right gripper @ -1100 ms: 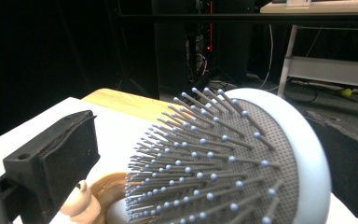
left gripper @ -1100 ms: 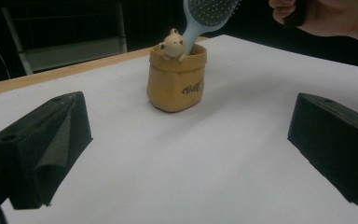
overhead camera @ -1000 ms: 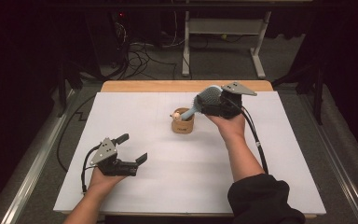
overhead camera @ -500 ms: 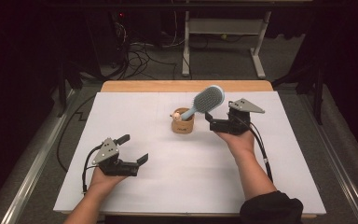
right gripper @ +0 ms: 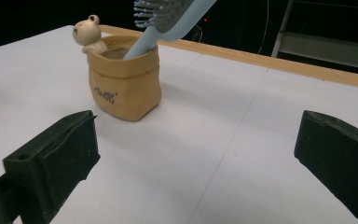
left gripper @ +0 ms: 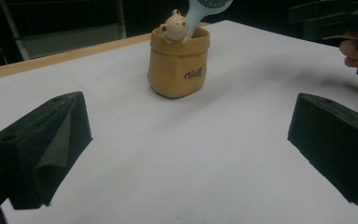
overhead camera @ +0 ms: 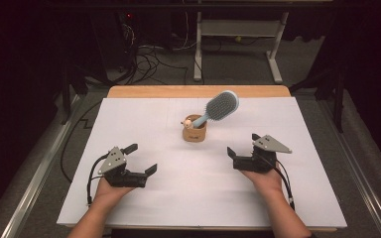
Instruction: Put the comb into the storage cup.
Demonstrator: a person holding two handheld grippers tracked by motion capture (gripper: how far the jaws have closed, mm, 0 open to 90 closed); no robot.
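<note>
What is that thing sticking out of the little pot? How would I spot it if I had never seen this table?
Look at the white table; toward its far middle stands a small tan pot with a tiny bear figure on its rim. The hairbrush stands handle-down in that pot, leaning right. It is the pale blue thing, with a bristled oval head.

A white table cover (overhead camera: 178, 198) lies over a wooden tabletop (overhead camera: 154, 91), with cables (overhead camera: 149, 54) on the floor behind.
</note>
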